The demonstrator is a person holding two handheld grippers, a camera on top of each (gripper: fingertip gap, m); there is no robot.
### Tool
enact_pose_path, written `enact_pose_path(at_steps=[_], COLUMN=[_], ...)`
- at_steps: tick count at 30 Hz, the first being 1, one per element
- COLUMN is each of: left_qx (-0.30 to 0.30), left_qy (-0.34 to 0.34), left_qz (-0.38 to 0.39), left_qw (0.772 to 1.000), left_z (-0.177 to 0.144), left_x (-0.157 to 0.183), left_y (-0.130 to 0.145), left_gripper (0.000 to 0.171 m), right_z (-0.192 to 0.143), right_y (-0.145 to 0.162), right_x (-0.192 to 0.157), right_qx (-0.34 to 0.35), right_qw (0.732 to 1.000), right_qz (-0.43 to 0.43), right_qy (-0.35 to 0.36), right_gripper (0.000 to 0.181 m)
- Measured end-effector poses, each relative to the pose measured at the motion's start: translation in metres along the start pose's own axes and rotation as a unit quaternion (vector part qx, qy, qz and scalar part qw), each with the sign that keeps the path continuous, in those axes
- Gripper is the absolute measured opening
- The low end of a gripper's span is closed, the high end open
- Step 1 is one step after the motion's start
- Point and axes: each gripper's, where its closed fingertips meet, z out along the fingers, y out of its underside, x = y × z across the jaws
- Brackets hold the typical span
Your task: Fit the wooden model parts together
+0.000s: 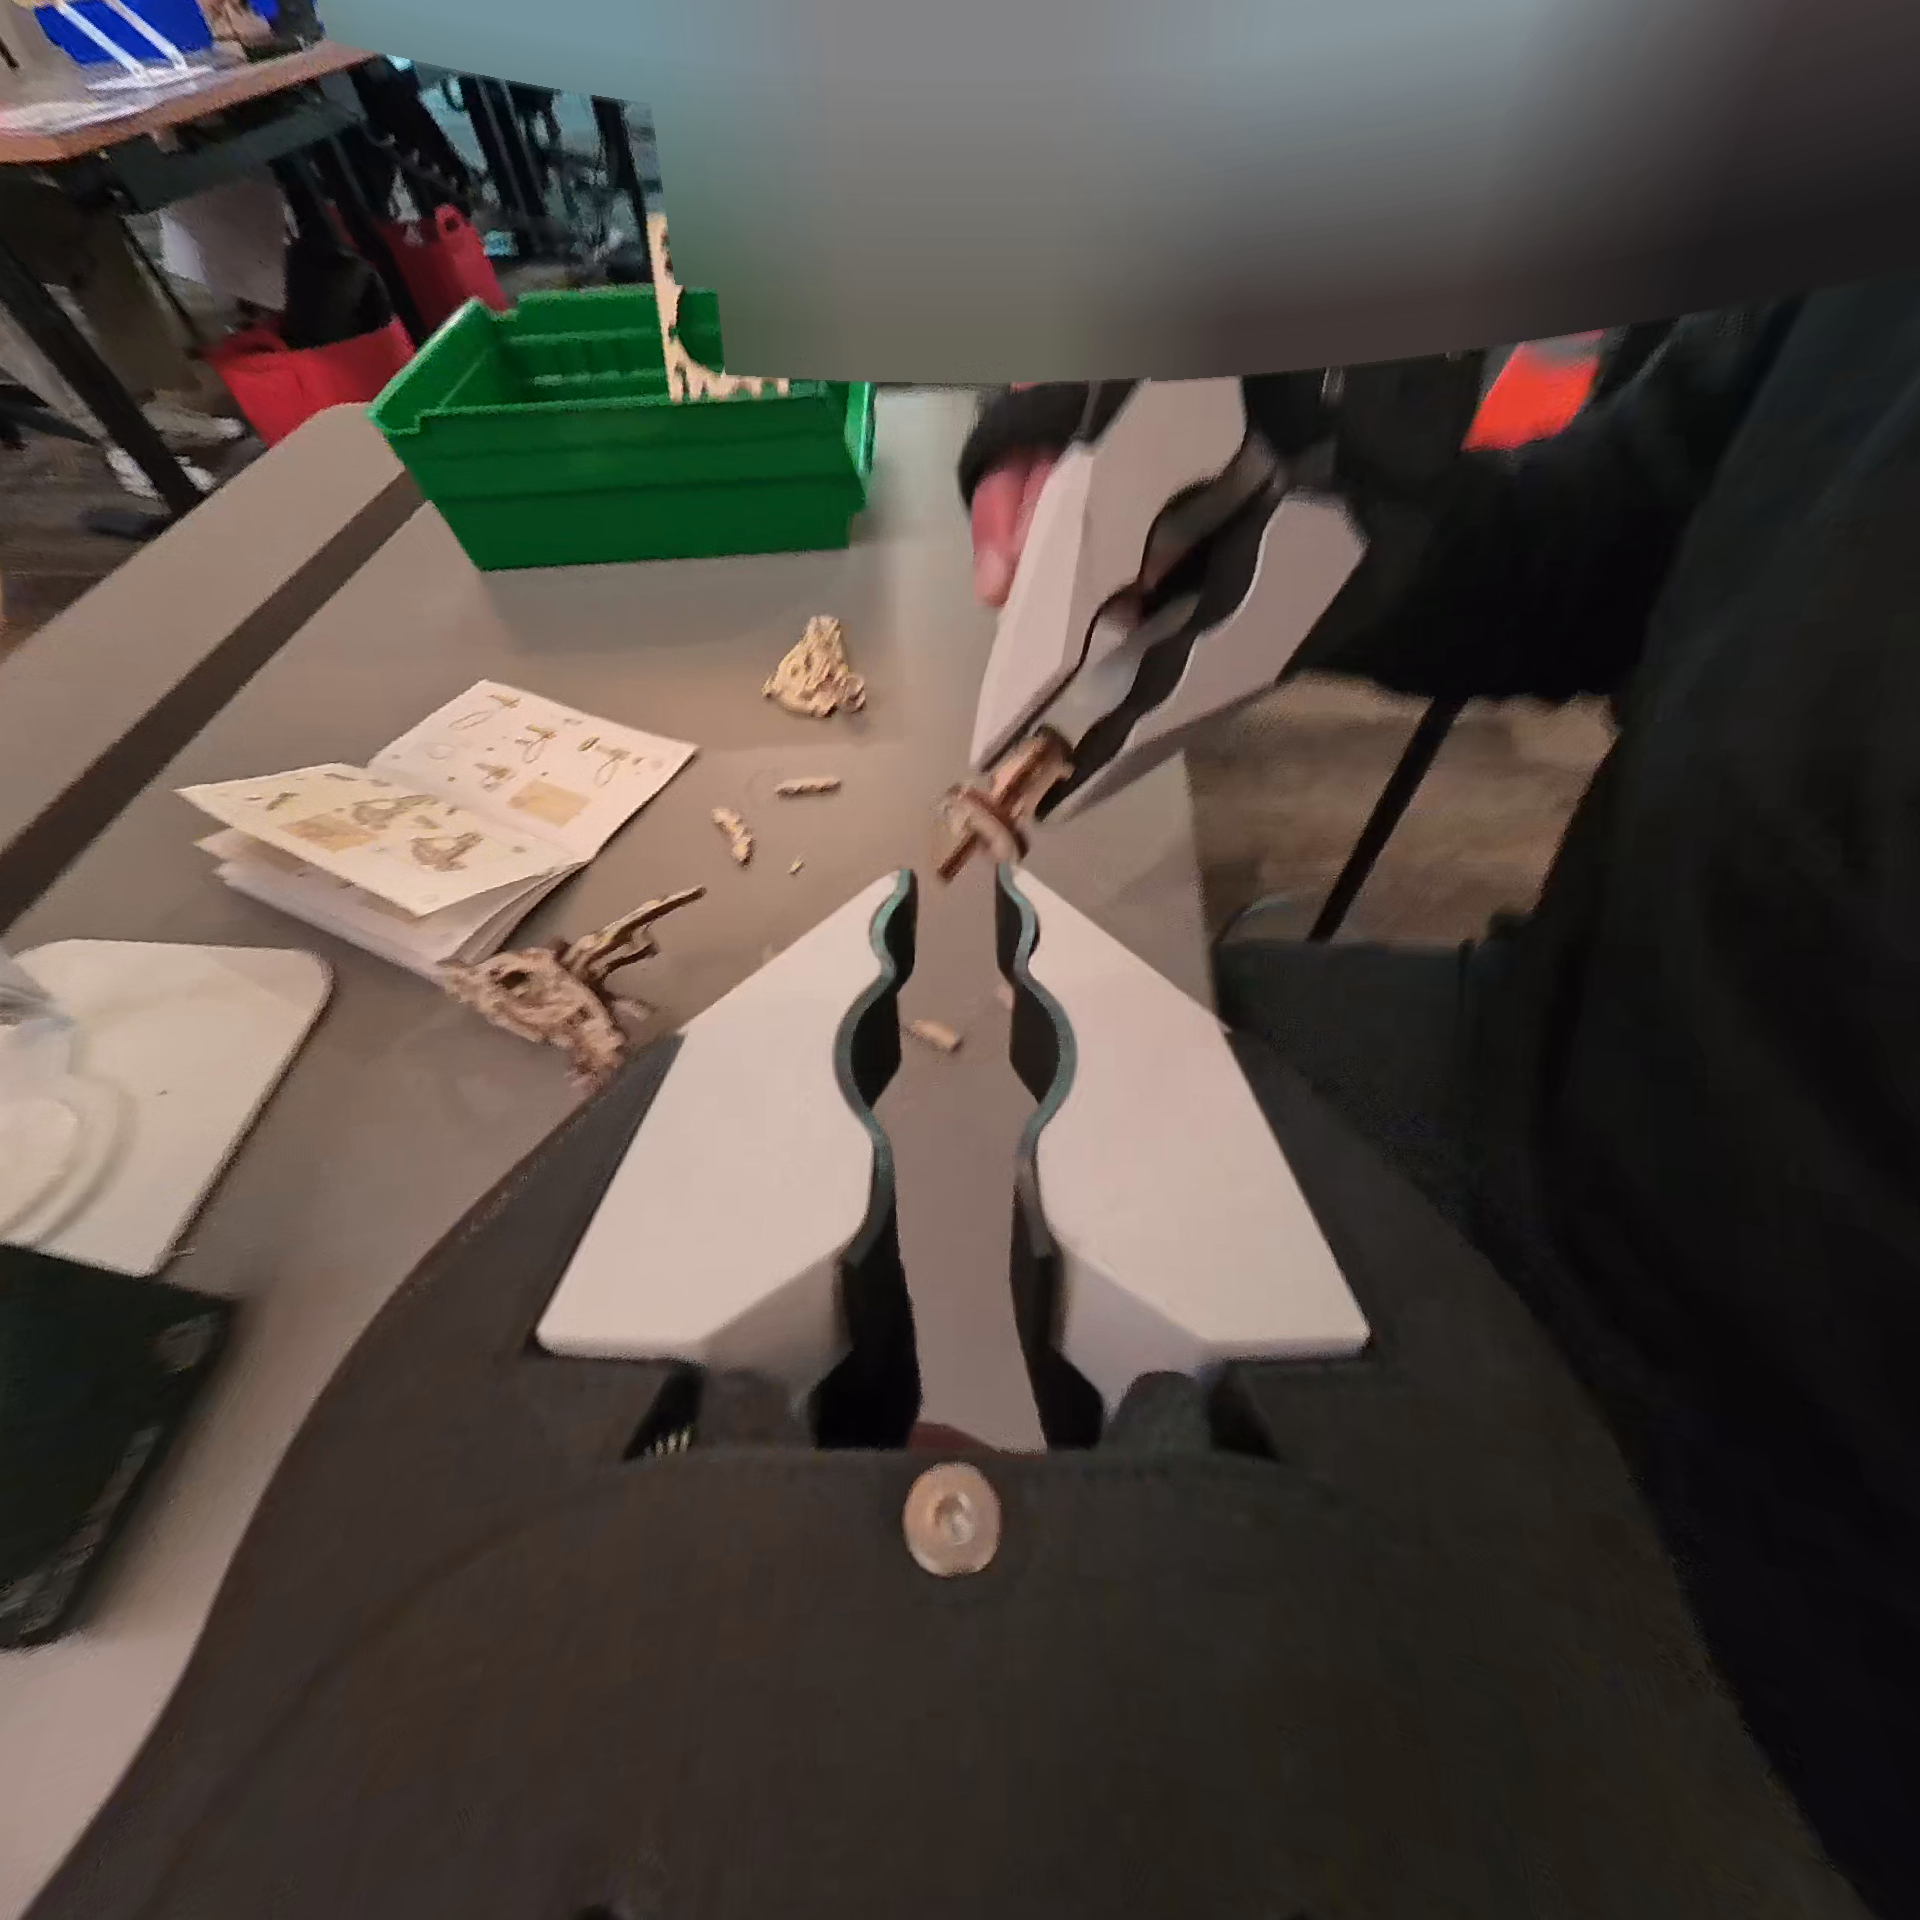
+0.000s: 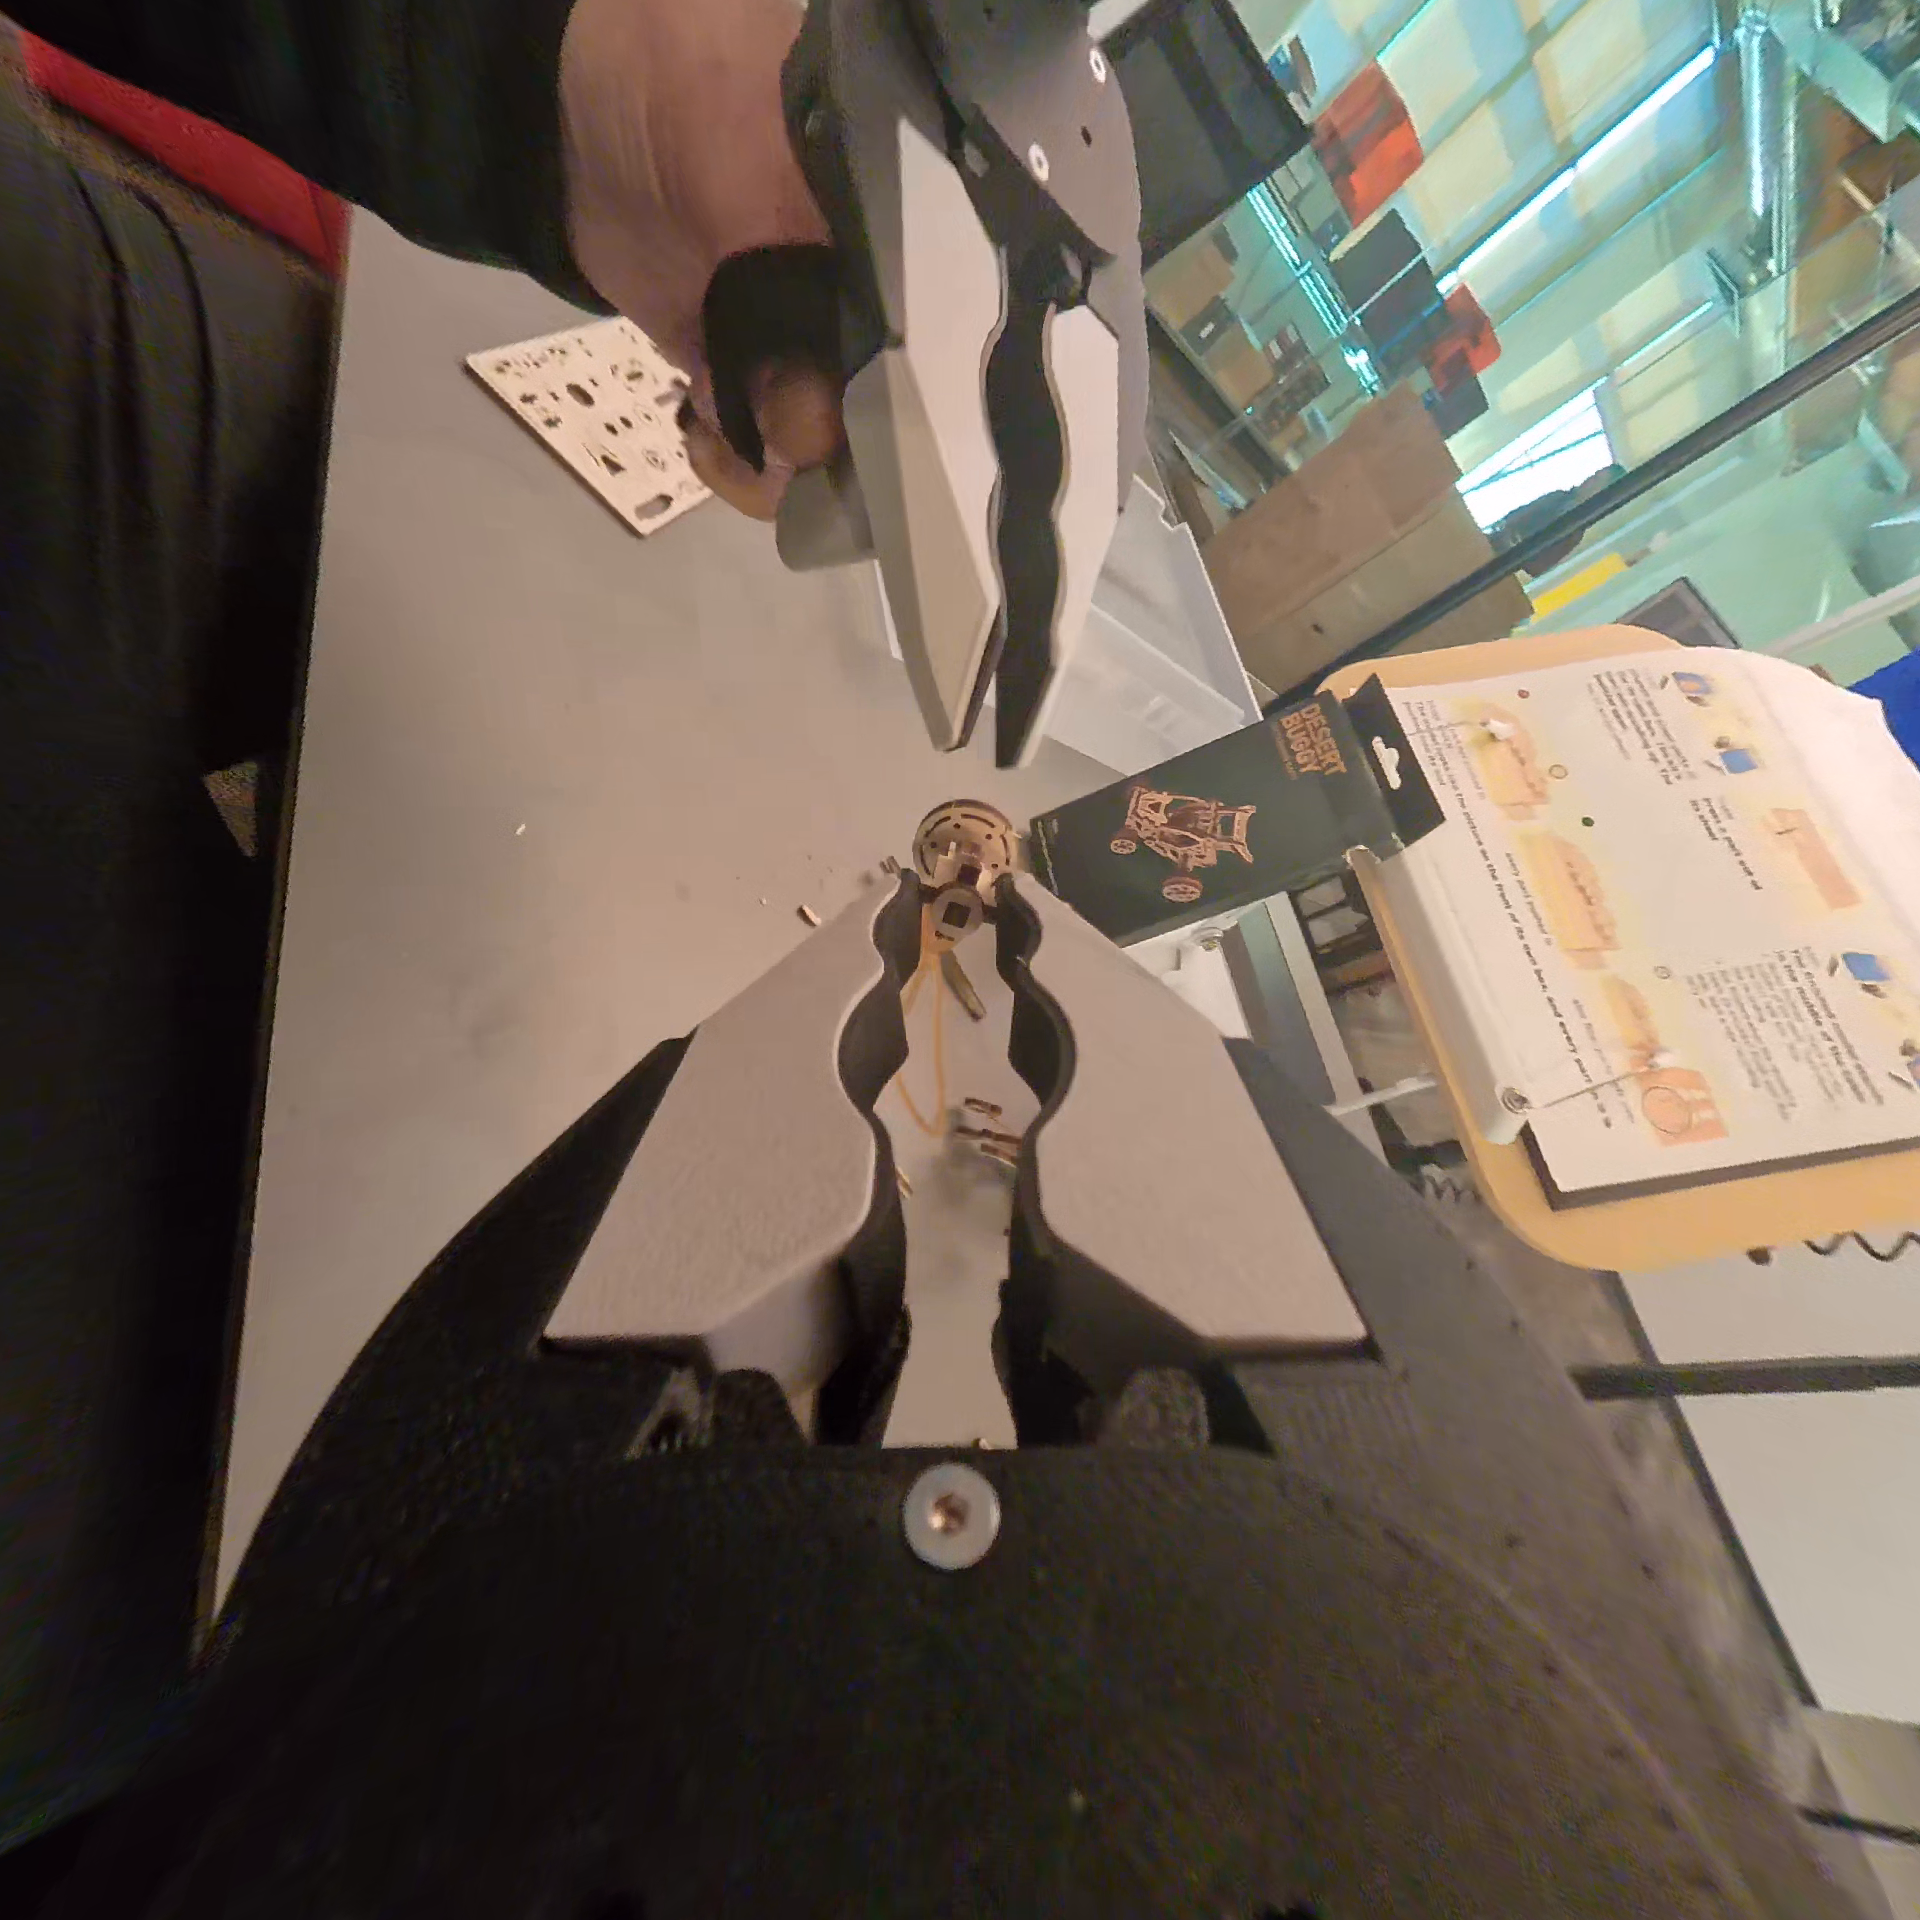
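Green bin's [image 1: 623, 457] far side behind blur patch.

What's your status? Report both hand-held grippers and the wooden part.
Right hand-held gripper shut on wooden wheel assembly. Left hand-held gripper open, empty, just short of it. Nothing between them; loose wooden bits on table.

A grey table [image 1: 582, 644] fills the room's middle. A green bin [image 1: 623, 468] sits at its far end. Behind it stands a brown desk [image 1: 208, 88] with dark legs. Red bags [image 1: 301, 374] rest on the floor. Glass walls [image 2: 1558, 312] show stacked boxes [image 2: 1371, 135].
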Motion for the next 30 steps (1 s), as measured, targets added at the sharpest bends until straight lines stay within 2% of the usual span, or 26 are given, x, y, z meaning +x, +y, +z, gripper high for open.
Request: enact_pose_path(at_steps=[2,4,7,11,22,30], left_qx=[-0.048,-0.071,-0.071,-0.088,-0.078,-0.080], left_qy=[-0.017,-0.004,-0.002,0.007,0.029,0.025], left_qz=[0.065,0.106,0.138,0.169,0.173,0.178], left_qw=[0.997,0.992,0.988,0.982,0.981,0.980], left_z=[0.004,0.010,0.015,0.021,0.026,0.029], left_x=[-0.001,0.006,0.009,0.015,0.026,0.029], left_y=[0.010,0.013,0.007,0.009,0.004,0.005], left_gripper=[0.012,0.015,0.017,0.006,0.003,0.003], right_z=[-0.002,-0.004,-0.006,-0.007,-0.015,-0.018], right_y=[-0.005,-0.007,-0.011,-0.011,-0.015,-0.014], right_x=[-0.001,-0.001,-0.003,-0.007,-0.008,-0.012], right_qx=[0.018,0.033,0.053,0.069,0.127,0.132], right_qw=[1.000,0.998,0.994,0.988,0.968,0.959], right_qz=[0.017,0.035,0.065,0.097,0.155,0.181], right_qy=[-0.019,-0.035,-0.063,-0.095,-0.148,-0.173], right_gripper=[0.012,0.012,0.011,0.011,0.010,0.011])
